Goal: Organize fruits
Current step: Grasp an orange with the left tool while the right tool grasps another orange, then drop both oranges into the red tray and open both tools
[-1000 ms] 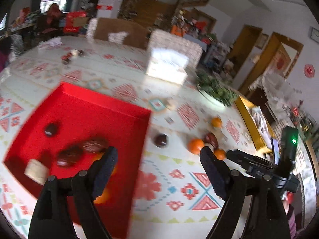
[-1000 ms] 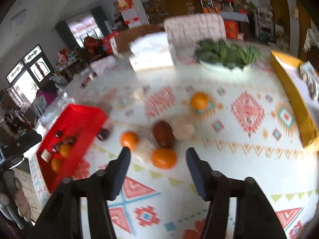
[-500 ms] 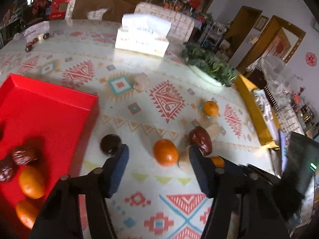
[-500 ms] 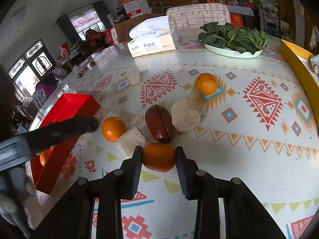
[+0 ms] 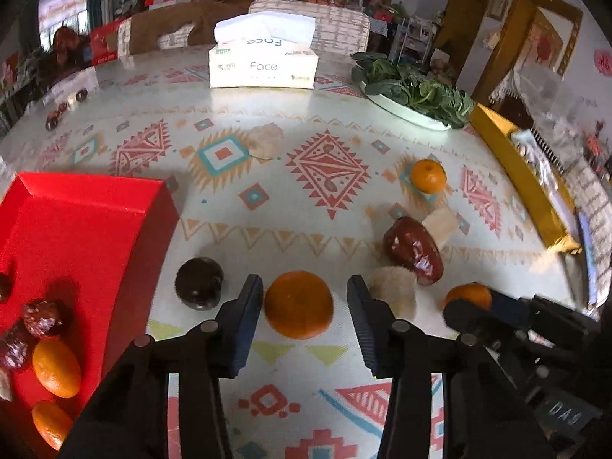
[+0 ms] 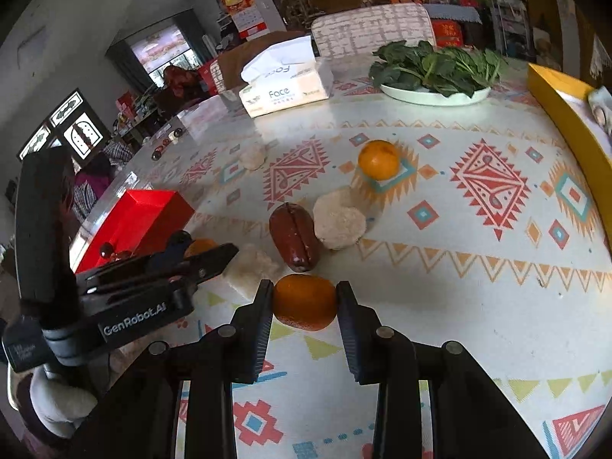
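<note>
An orange (image 5: 298, 304) lies on the patterned tablecloth between the fingers of my left gripper (image 5: 304, 283). Its jaws are closing: the left pad is at the peel, and a gap shows at the right pad. My right gripper (image 6: 305, 290) is shut on a second orange (image 6: 305, 302), pads pressed on both sides, low over the cloth. A third orange (image 6: 378, 160) sits farther back. The red tray (image 5: 95, 199) at the left holds oranges and dark dates. A dark round fruit (image 5: 199, 283) and a large red date (image 5: 413, 248) lie nearby.
Pale lumps (image 5: 394, 290) lie among the fruit, one (image 5: 264, 141) farther back. A tissue box (image 5: 264, 61), a plate of greens (image 5: 413, 91) and a yellow box (image 5: 516, 168) stand at the back and right. The two grippers are close, side by side.
My left gripper swung from over the red tray to the right and down onto the orange, and its jaws narrowed. The right gripper shut on its orange and then stayed still.
</note>
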Demonstrator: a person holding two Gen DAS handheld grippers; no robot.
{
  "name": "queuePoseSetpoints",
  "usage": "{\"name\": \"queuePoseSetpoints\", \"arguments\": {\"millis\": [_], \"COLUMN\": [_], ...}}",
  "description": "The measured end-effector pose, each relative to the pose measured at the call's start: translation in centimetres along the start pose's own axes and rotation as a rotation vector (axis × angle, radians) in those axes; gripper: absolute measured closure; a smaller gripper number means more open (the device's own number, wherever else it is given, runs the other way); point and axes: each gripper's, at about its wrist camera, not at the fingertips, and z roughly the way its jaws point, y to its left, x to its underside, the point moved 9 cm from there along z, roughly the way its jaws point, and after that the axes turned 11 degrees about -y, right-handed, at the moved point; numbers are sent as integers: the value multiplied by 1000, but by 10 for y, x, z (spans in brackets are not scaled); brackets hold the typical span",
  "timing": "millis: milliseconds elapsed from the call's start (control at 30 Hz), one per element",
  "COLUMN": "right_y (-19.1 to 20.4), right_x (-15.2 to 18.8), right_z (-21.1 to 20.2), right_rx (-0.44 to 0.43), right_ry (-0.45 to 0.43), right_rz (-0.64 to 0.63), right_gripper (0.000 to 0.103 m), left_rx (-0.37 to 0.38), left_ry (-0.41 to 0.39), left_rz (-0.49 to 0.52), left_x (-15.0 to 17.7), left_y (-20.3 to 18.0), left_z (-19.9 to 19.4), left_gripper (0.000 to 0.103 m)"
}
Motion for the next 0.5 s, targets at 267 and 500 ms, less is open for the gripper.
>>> {"name": "queuePoseSetpoints", "arguments": {"millis": [267,500], "right_y": [0,20], "right_x": [-4,-6], "right_z": [-4,-15], "right_rx": [-6,-72], "right_ry": [-28,-79], "right_rz": [5,-23], "right_gripper": [67,67], "left_rx": [6,-26], "left_ry": [-76,-213], "left_rz": [-6,-128], "left_x": [2,-5], "left_y": [4,71], "left_z": [-28,-114], "left_gripper": [72,71]}}
